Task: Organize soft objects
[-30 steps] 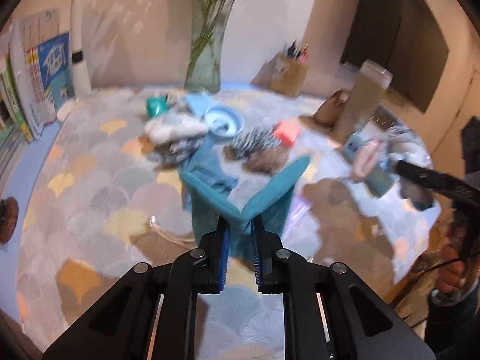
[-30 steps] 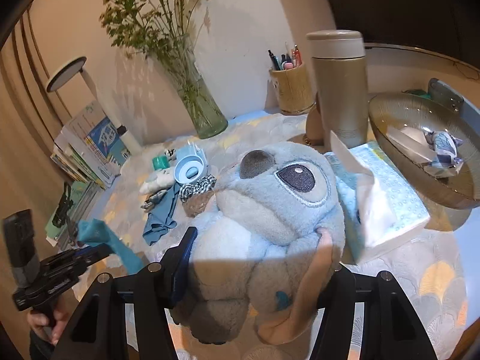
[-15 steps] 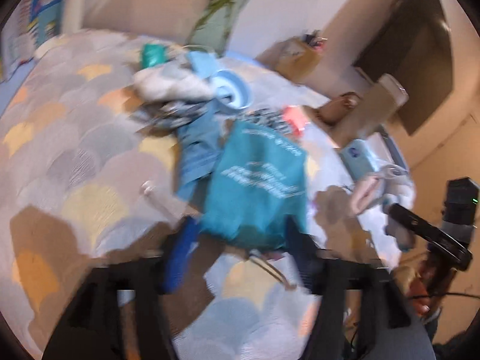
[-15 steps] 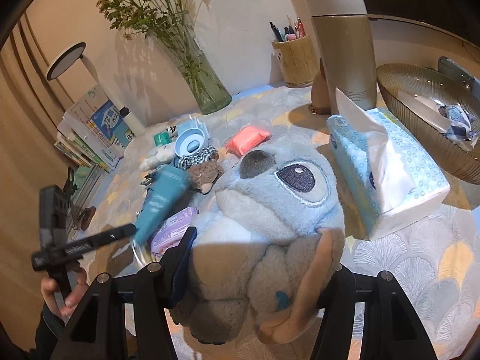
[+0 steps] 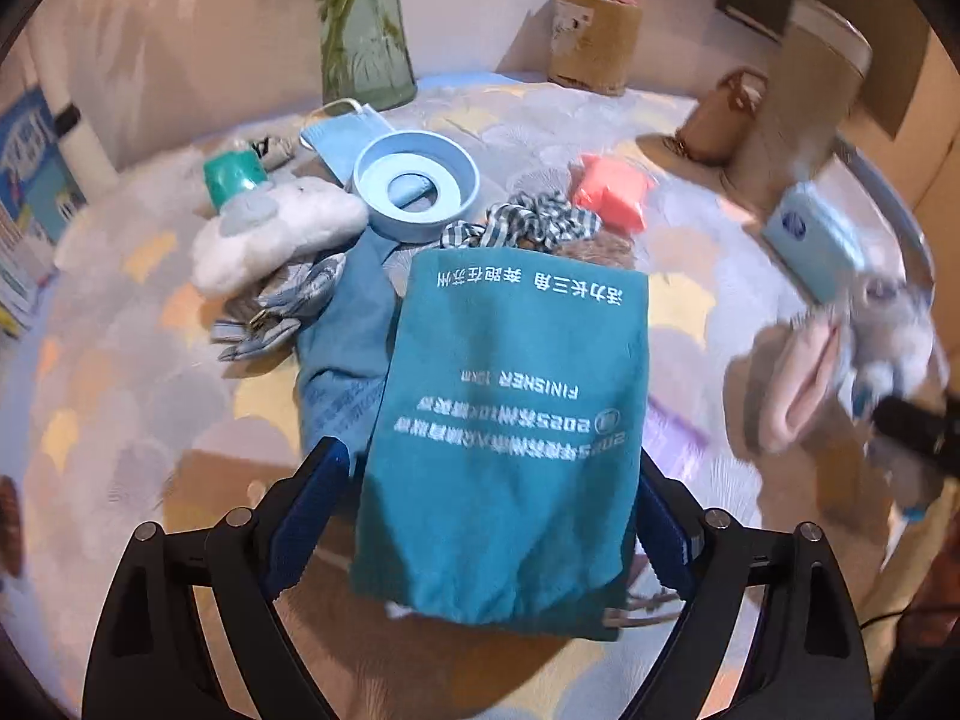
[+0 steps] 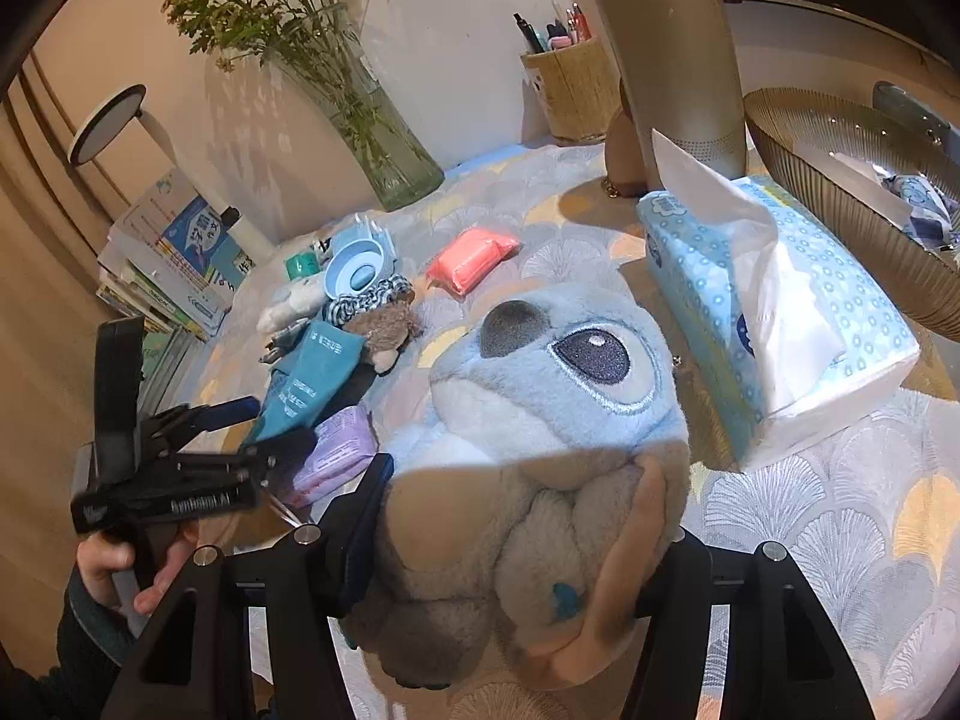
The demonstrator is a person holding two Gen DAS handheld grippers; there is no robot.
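In the left wrist view the left gripper (image 5: 489, 516) has its jaws wide and opening, with the teal bag (image 5: 510, 420) lying between the blue pads; neither pad visibly presses on it, and the bag rests on the patterned cloth (image 5: 120, 330), its near hem between the fingers and its far edge reaching the checked scrunchie (image 5: 528, 222). The bag carries white print, seen upside down, including "FINISHER" and "2025" among Chinese characters. Left of it lies a blue cloth (image 5: 348, 312), then a white cloud plush (image 5: 270, 234); beyond sit a blue ring dish (image 5: 417, 183) with a small blue piece in its middle, a face mask (image 5: 342, 138), a coral pack (image 5: 612, 192), a glass vase (image 5: 366, 36) with stems, and a pen cup (image 5: 594, 36) holding pens. Far right the picture is blurred. In the right wrist view the right gripper (image 6: 516, 564) is clamped on the grey-blue plush (image 6: 540, 420), its pads squeezing the body low and near the camera, the head with one big eye facing up. Right of it lies a tissue pack (image 6: 780, 312) with a sheet pulled out, and farther right a ribbed bowl (image 6: 840, 180) holding a white sheet and a small blue-printed item. Behind stands a gold flask (image 6: 666, 60). At left a hand (image 6: 120, 564) holds the left gripper over the teal bag, beside a lilac pack (image 6: 336, 456); books (image 6: 174, 258) are stacked at the far left.
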